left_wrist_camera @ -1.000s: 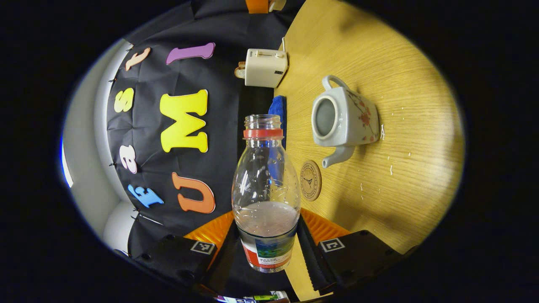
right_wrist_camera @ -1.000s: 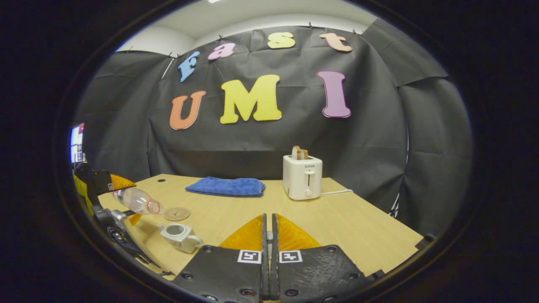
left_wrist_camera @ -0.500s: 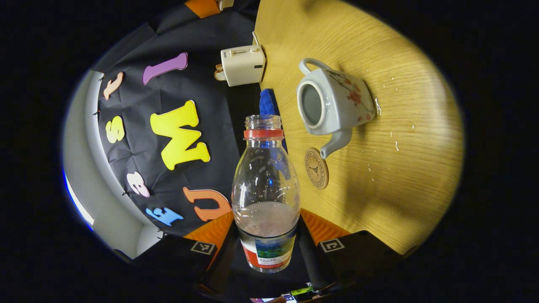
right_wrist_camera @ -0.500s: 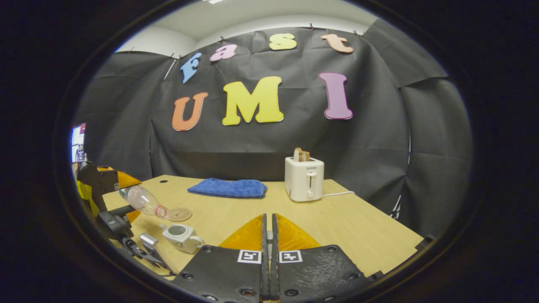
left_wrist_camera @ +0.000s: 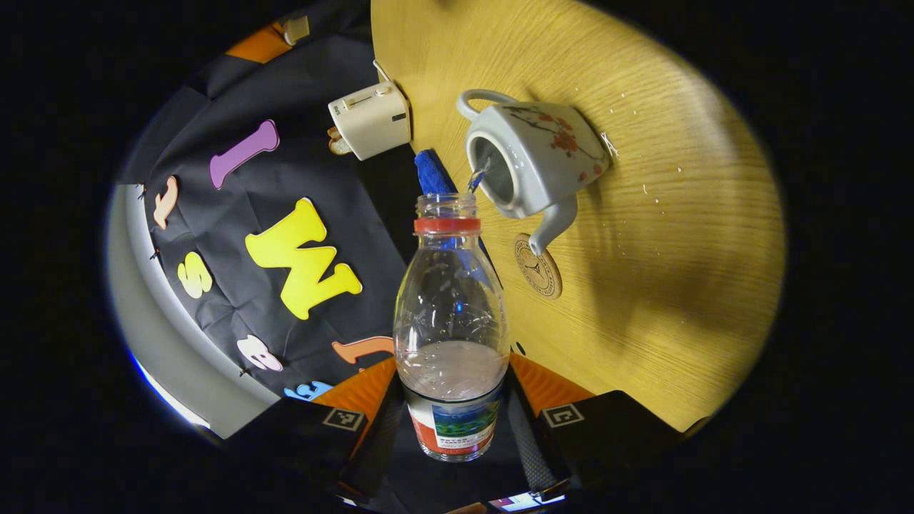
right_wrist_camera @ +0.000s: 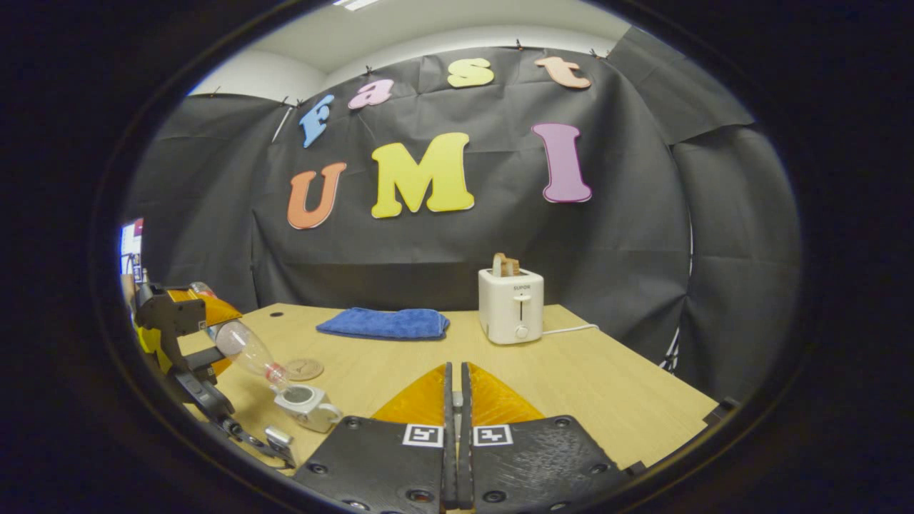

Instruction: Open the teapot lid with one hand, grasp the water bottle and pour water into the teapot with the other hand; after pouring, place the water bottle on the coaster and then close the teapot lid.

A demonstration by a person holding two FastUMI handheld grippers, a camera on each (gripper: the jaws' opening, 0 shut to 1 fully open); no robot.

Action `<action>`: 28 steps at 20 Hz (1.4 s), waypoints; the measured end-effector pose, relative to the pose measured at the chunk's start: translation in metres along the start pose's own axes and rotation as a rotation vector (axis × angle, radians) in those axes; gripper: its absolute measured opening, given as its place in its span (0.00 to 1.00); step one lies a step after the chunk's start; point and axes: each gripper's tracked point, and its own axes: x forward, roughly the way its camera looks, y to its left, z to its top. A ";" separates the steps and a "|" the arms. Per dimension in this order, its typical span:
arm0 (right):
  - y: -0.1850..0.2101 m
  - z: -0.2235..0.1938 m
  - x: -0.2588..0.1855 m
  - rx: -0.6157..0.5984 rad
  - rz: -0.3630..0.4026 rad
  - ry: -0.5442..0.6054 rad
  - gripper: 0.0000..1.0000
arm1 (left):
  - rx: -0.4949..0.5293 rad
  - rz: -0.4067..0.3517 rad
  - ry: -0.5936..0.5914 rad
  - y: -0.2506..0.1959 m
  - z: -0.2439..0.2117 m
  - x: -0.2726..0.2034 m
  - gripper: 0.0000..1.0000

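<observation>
Over the last second the clear plastic water bottle with the red neck ring (left_wrist_camera: 451, 314) has tipped further, and its open mouth, which stood off from the white ceramic teapot with the red flower print (left_wrist_camera: 532, 160), is now at the rim of the pot's open top. A thin stream runs from the mouth into the pot in the left gripper view. The pouring step is therefore under way, with a fair pool of water left in the bottle.

The left tongs (left_wrist_camera: 455, 428) grasp the bottle low on its labelled body, one finger pressed to each side. In the right gripper view those tongs (right_wrist_camera: 187, 315) are held up over the bench's left corner, canted down and forward, so the bottle (right_wrist_camera: 246, 348) slopes neck-down toward the teapot (right_wrist_camera: 305, 405).

The right tongs (right_wrist_camera: 455, 421) are clenched, fingers flat together, level and pointing across the light wooden bench (right_wrist_camera: 593, 385) toward the booth's back wall, well to the right of the teapot. Whether they pinch the teapot's lid I cannot tell; it may be hidden below the camera.

The round cork coaster (left_wrist_camera: 539, 265) lies bare just beside the spout. Drops speckle the bench near the pot.
</observation>
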 end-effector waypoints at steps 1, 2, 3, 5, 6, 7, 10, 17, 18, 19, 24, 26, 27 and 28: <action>-0.001 0.001 0.000 0.000 0.001 -0.003 0.01 | 0.014 0.001 0.000 0.002 0.000 0.001 0.75; -0.001 0.002 -0.001 -0.002 0.001 -0.006 0.01 | 0.027 0.003 0.001 0.004 0.001 0.001 0.75; -0.002 0.003 -0.002 -0.002 0.002 -0.010 0.01 | 0.040 0.005 0.002 0.005 0.003 0.001 0.75; -0.001 0.004 -0.003 -0.002 0.005 -0.014 0.01 | 0.078 0.004 0.007 0.011 0.004 0.002 0.75; 0.000 0.004 -0.003 -0.005 0.009 -0.014 0.01 | 0.102 0.011 0.007 0.014 0.006 0.000 0.75; 0.000 0.003 -0.003 -0.005 0.011 -0.013 0.01 | 0.118 0.015 0.009 0.016 0.006 0.000 0.75; 0.000 0.006 -0.004 -0.006 0.014 -0.019 0.01 | 0.143 0.019 0.018 0.018 0.003 0.002 0.75; -0.004 0.009 -0.006 -0.008 0.015 -0.025 0.01 | 0.207 0.021 0.056 0.025 0.005 0.002 0.75; -0.005 0.009 -0.006 -0.007 0.014 -0.026 0.01 | 0.210 0.022 0.063 0.026 0.006 0.002 0.75; -0.005 0.008 -0.006 -0.007 0.015 -0.026 0.01 | 0.214 0.020 0.073 0.025 0.006 0.000 0.75; -0.002 0.005 -0.005 -0.012 0.028 -0.012 0.01 | 0.233 0.014 0.063 0.029 0.010 0.001 0.75; -0.004 0.006 -0.004 -0.012 0.028 -0.013 0.01 | 0.231 0.019 0.064 0.033 0.011 0.004 0.75; -0.004 0.005 -0.004 -0.011 0.028 -0.013 0.01 | 0.225 0.023 0.073 0.036 0.008 0.006 0.75; -0.006 0.005 -0.004 -0.006 0.027 -0.013 0.01 | 0.218 0.020 0.075 0.036 0.008 0.008 0.75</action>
